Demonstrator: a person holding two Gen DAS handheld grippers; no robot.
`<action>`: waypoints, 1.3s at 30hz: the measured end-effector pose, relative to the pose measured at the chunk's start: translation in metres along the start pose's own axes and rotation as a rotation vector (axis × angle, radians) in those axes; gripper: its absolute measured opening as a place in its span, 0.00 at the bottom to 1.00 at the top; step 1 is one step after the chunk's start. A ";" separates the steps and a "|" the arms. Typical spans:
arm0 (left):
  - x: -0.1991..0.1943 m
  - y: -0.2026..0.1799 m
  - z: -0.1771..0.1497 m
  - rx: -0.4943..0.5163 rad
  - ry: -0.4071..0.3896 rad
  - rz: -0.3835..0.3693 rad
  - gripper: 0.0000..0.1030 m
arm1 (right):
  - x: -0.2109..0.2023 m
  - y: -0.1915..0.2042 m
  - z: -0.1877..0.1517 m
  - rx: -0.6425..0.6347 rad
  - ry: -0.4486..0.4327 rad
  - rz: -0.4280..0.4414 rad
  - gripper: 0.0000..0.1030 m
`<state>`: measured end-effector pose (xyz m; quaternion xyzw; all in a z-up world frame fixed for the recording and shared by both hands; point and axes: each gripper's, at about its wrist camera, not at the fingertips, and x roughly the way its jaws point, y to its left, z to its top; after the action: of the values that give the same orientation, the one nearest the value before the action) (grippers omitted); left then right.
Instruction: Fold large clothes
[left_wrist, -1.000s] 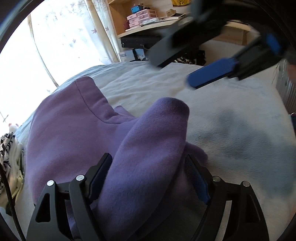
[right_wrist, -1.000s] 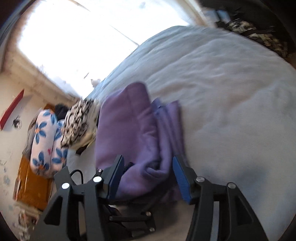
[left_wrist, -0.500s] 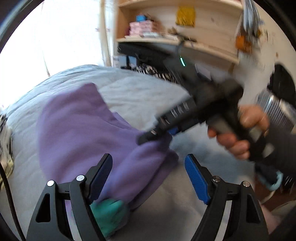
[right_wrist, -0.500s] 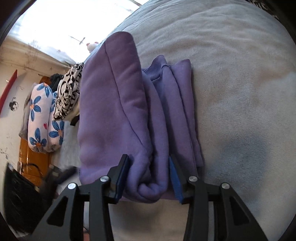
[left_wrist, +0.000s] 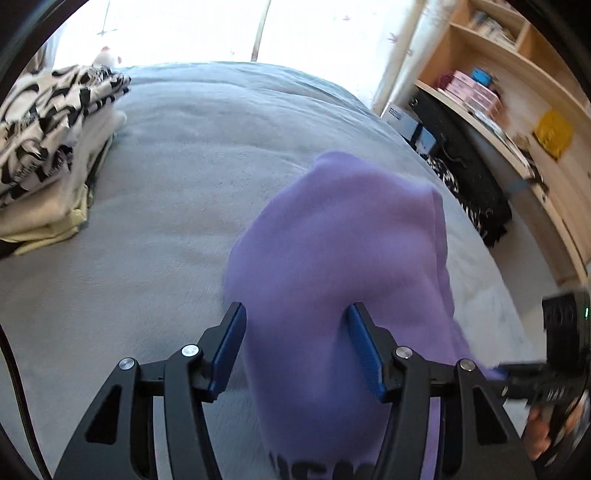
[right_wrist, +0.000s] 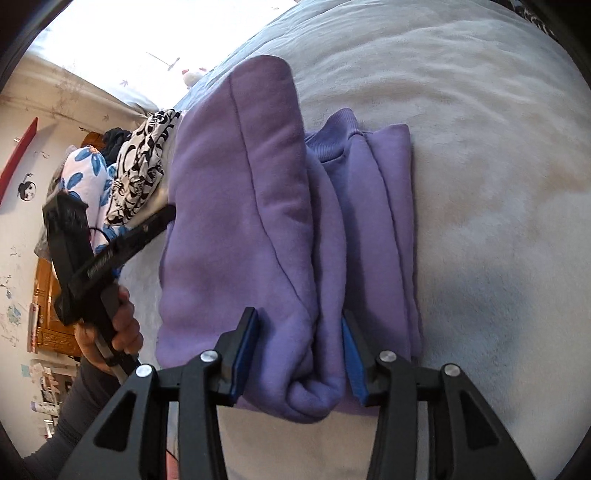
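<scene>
The right gripper (right_wrist: 299, 350) clamps a thick fold of the purple sweatshirt (right_wrist: 258, 221) on the grey bed (right_wrist: 498, 184). The left gripper (left_wrist: 295, 347) – jaws closing – straddles the sweatshirt's other side; pad contact there cannot be confirmed. Beyond lies a stack of folded clothes (left_wrist: 48, 147).

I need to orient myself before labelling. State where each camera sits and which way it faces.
Left wrist: on the left gripper, facing down over the purple sweatshirt toward the window; jaws closing around it.
Right wrist: on the right gripper, facing down the folded sweatshirt; jaws pinch it; a hand shows.
Shared: sweatshirt, grey bed, patterned clothes pile.
</scene>
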<state>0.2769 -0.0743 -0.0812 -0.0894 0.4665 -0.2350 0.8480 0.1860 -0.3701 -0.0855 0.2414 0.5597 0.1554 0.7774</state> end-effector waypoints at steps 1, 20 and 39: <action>0.006 0.001 0.002 -0.012 0.008 -0.009 0.56 | 0.001 0.001 0.000 -0.007 -0.005 -0.012 0.43; 0.032 -0.120 -0.030 0.357 -0.103 0.333 0.62 | -0.015 -0.032 -0.059 0.029 -0.202 -0.181 0.22; 0.014 -0.098 -0.016 0.266 -0.043 0.207 0.76 | -0.061 -0.006 0.015 0.033 -0.365 -0.213 0.54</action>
<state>0.2388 -0.1656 -0.0638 0.0669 0.4196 -0.2042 0.8819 0.1800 -0.4087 -0.0364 0.2176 0.4346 0.0170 0.8738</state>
